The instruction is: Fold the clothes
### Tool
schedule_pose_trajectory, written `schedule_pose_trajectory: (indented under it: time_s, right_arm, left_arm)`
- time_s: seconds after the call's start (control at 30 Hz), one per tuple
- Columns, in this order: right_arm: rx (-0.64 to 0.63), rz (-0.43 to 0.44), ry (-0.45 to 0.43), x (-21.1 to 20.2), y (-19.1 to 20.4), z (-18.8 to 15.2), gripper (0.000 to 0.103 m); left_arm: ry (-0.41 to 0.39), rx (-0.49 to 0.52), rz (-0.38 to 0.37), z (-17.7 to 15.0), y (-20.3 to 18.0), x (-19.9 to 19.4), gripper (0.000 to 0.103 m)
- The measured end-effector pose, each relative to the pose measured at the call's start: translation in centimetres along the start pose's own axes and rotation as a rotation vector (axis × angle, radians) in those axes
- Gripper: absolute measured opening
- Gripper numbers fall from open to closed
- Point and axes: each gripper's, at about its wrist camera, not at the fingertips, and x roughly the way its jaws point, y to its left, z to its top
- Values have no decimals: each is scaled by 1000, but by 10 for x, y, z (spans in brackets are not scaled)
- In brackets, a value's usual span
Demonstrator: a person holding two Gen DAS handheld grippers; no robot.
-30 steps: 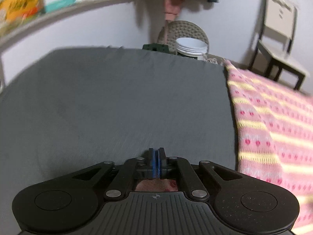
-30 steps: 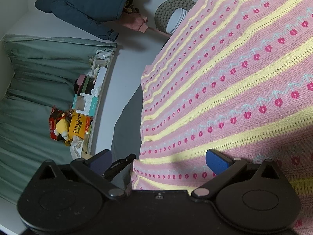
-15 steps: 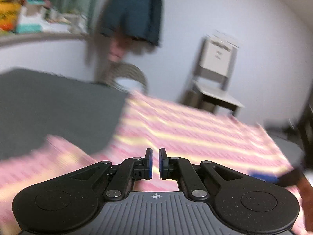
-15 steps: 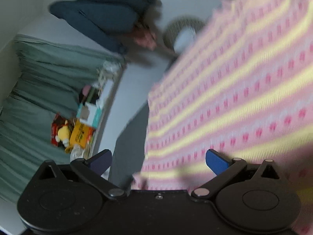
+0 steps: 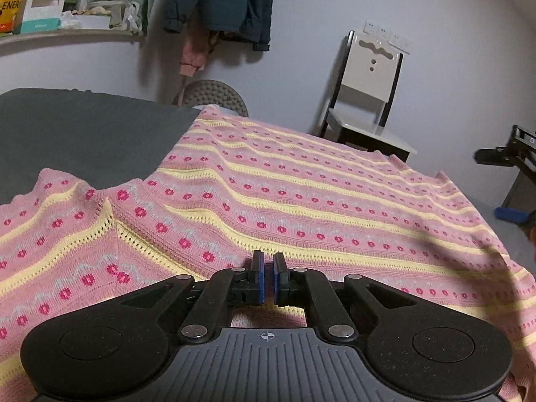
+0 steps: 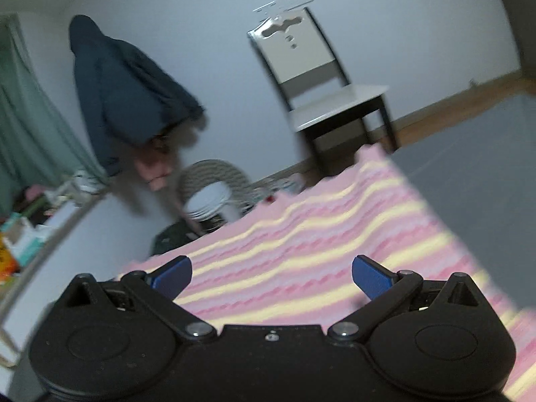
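Note:
A pink knit sweater (image 5: 318, 201) with yellow stripes and red dots lies spread on the dark grey bed (image 5: 83, 134). One sleeve (image 5: 67, 234) is laid over at the left, making a fold against the body. My left gripper (image 5: 267, 281) hovers just above the sweater's near part, its blue pads a narrow gap apart with nothing between them. In the blurred right wrist view my right gripper (image 6: 271, 274) is wide open above the sweater (image 6: 318, 258), holding nothing. One of its blue pads (image 5: 509, 213) shows at the right edge of the left wrist view.
A white chair (image 5: 368, 100) stands by the wall beyond the bed. A dark jacket (image 5: 221, 0) hangs on the wall above a round woven stool (image 5: 214, 95) and a white bucket (image 6: 209, 201). A shelf (image 5: 67, 33) with boxes runs along the left.
My left gripper went from shut over the grey bed to slightly apart, swinging right over the sweater. The right gripper stayed open while its view lifted from the cloth to the room.

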Motion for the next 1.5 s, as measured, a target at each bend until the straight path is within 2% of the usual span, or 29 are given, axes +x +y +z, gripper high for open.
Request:
schedule_pose_trajectory:
  time_s: [0.07,0.13,0.2,0.27,0.3,0.33,0.37,0.4,0.47,0.6,0.63,0.7,0.77,0.8,0.97,1.07,1.1,1.17,1.23,1.27,1.37,1.4,1.43,1.5]
  right_arm:
    - [8,-33,32,16,-15,16,100]
    - [17,-67,64,32,-31,33,83]
    - [25,-100,97,49,-46,49,78]
    - [34,-133,129,65,-61,66,68]
    - [38,-150,145,73,-69,74,62]
    - [42,-167,161,81,-77,82,46]
    - [47,-183,177,89,-84,91,39]
    - [51,-200,193,97,-92,99,36]
    - [48,-218,217,111,-101,110,37]
    - [-6,-189,227,130,-93,107,37]
    - [-27,-189,229,133,-88,106,31]
    - [-79,-192,247,139,-77,108,5]
    - [-202,-211,198,133,-56,111,5]
    - [-293,-185,191,127,-43,106,5]
    - [-805,49,245,96,27,57,5]
    - [-1050,104,312,81,51,11,8]
    - [-1091,119,322,75,54,0,9]
    - [-1124,113,296,66,55,-9,21]
    - [-1150,94,244,57,55,-13,52]
    - [-1167,76,200,54,55,-12,56]
    - [-1177,45,174,56,57,-1,57]
    - [-1173,38,189,60,58,5,54]
    - [-1171,32,209,65,59,10,47]
    - [-1187,49,268,77,57,17,44]
  left_arm:
    - [-3,6,4,-1,-2,2,5]
    - [-4,21,14,-1,-5,2,5]
    - [-6,39,27,-2,-8,1,5]
    - [-8,56,39,-2,-11,1,5]
    - [-9,65,46,-2,-12,0,5]
    - [-10,70,50,-2,-13,0,5]
    - [-11,74,52,-2,-13,0,5]
    - [-12,77,54,-2,-14,-1,5]
    - [-13,75,53,-2,-13,-2,5]
    - [-12,57,40,-2,-9,-2,5]
    - [-13,52,37,-2,-8,-2,5]
    - [-13,48,34,-3,-7,-3,5]
    - [-14,52,37,-3,-8,-3,5]
    - [-14,53,38,-3,-9,-3,5]
    - [-13,46,34,-3,-8,-3,5]
    - [-12,47,35,-3,-8,-3,5]
    - [-12,47,36,-3,-8,-3,5]
    - [-11,48,36,-3,-8,-3,5]
    - [-11,47,36,-3,-8,-3,5]
    - [-11,46,36,-3,-8,-3,5]
    - [-11,46,36,-2,-8,-3,5]
    - [-11,46,36,-2,-8,-3,5]
    - [-12,46,36,-2,-8,-2,5]
    - [-12,46,36,-2,-8,-2,5]
